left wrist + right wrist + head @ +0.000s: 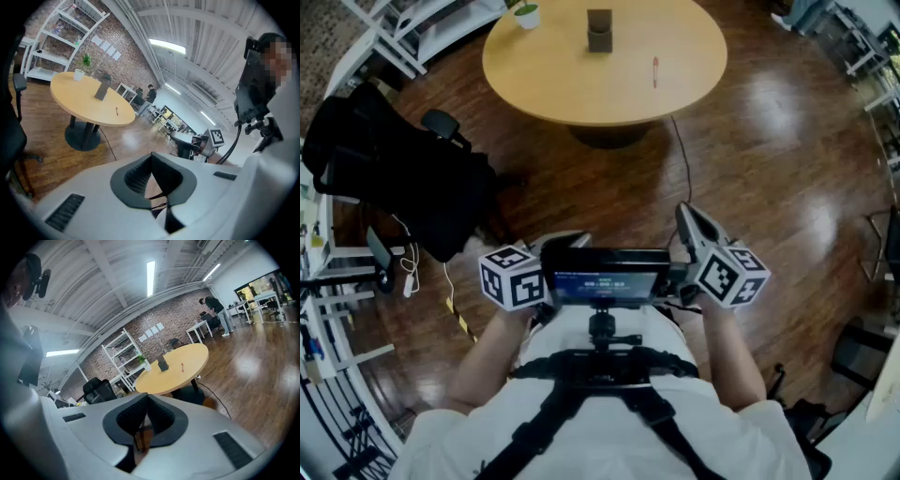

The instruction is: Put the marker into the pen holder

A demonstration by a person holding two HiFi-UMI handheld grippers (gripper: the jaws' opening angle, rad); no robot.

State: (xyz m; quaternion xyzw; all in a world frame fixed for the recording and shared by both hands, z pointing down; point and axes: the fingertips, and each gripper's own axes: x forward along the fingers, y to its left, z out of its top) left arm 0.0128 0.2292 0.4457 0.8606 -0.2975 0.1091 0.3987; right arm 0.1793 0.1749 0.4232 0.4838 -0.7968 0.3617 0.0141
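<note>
a: what is the left hand-held gripper (151, 158) doing?
b: it is pressing its jaws together, gripping nothing. the right hand-held gripper (146, 398) is doing the same.
a: where is the marker (655, 71) lying?
b: it is lying far off on the round worktop (544, 75), right of the pen holder (599, 31).

No writing can be read; the lit lines on the chest screen (605, 281) are too blurred
</note>
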